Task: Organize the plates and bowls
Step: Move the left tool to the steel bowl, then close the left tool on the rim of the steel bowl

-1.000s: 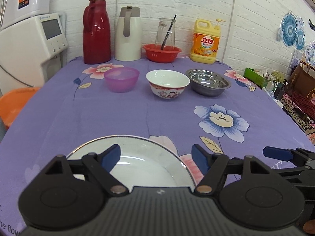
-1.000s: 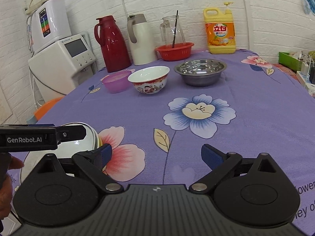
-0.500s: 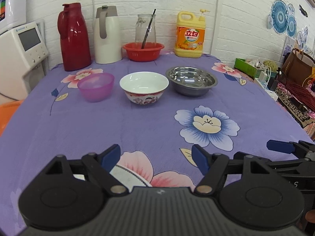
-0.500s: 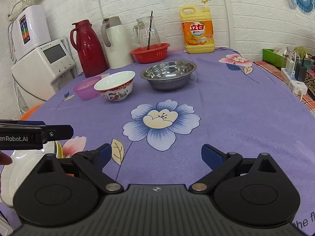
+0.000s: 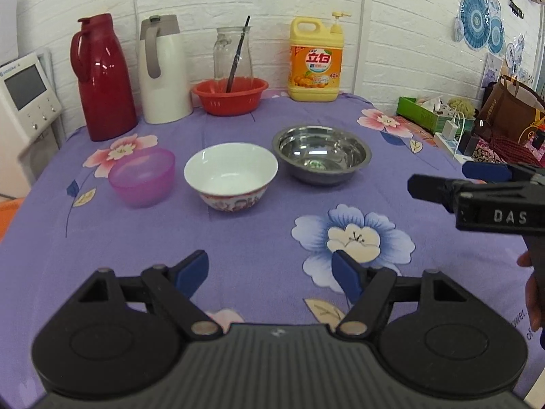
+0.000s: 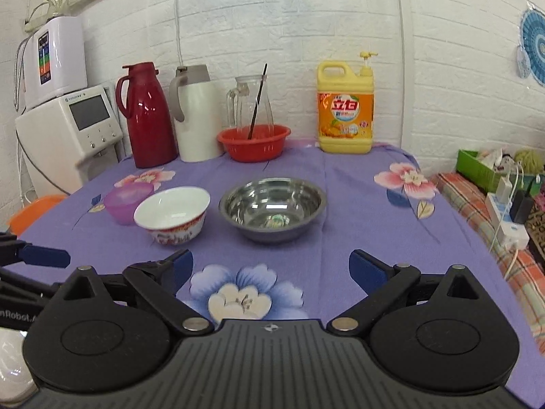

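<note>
We see three bowls standing upright, mouths up, in a row running nine to three o'clock across the purple flowered surface [image 5: 238, 238]: a translucent purple bowl [image 5: 142, 176] at nine, a white bowl [image 5: 231, 176] with a red patterned outside in the middle, a shiny steel bowl [image 5: 321, 154] at three. Being round, none shows a long axis. Our left hand-held gripper [image 5: 270, 271] and right hand-held gripper [image 6: 270, 266] both hang spread wide, holding nothing, at six o'clock of the row
</note>
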Demonstrator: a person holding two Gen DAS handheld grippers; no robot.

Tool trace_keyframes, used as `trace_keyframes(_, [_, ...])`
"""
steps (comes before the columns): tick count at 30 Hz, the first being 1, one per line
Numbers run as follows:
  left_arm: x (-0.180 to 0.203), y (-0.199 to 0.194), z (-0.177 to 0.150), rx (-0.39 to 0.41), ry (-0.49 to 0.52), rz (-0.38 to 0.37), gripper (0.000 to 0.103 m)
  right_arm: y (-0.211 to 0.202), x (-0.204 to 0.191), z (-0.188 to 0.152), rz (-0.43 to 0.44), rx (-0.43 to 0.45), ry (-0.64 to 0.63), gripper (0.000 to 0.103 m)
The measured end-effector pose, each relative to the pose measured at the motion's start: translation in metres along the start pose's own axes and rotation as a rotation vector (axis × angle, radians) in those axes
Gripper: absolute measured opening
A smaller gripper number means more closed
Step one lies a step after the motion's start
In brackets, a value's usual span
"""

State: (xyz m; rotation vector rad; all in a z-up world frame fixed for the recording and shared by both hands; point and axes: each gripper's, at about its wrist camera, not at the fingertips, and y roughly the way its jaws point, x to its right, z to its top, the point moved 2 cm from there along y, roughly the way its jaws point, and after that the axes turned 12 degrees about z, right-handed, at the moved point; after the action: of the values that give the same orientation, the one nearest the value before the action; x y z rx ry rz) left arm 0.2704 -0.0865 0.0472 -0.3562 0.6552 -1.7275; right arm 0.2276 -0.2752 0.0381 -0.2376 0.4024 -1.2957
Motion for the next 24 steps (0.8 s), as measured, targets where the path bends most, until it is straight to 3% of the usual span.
trace_keyframes(5, [-0.005,0.015,0.056,0.06,-0.041,-0.062,0.073,0.048,0.03,0.054,-0.044,0.035,-0.008,0.103])
trace_keyframes(8, [-0.004,0.043,0.083,0.054,-0.067,-0.057,0.073,0.097,0.053,0.068,-0.091,-0.005,0.036,0.103])
trace_keyframes(12, [-0.001,0.089,0.111,0.024,-0.063,-0.065,0.073,0.137,0.081,0.05,-0.088,-0.068,0.176,0.103])
trace_keyframes(14, [0.001,0.115,0.123,0.02,-0.079,-0.103,0.073,0.142,0.087,0.038,-0.073,-0.107,0.179,0.103])
trace_keyframes(16, [0.006,0.144,0.132,-0.013,-0.098,-0.134,0.073,0.142,0.094,0.032,-0.118,-0.089,0.205,0.103])
trace_keyframes(21, [0.019,0.201,0.138,-0.135,-0.089,-0.187,0.072,0.153,0.103,0.02,-0.076,-0.091,0.265,0.103])
trace_keyframes(24, [0.027,0.221,0.141,-0.145,-0.026,-0.19,0.071,0.158,0.1,0.012,-0.074,-0.083,0.267,0.103])
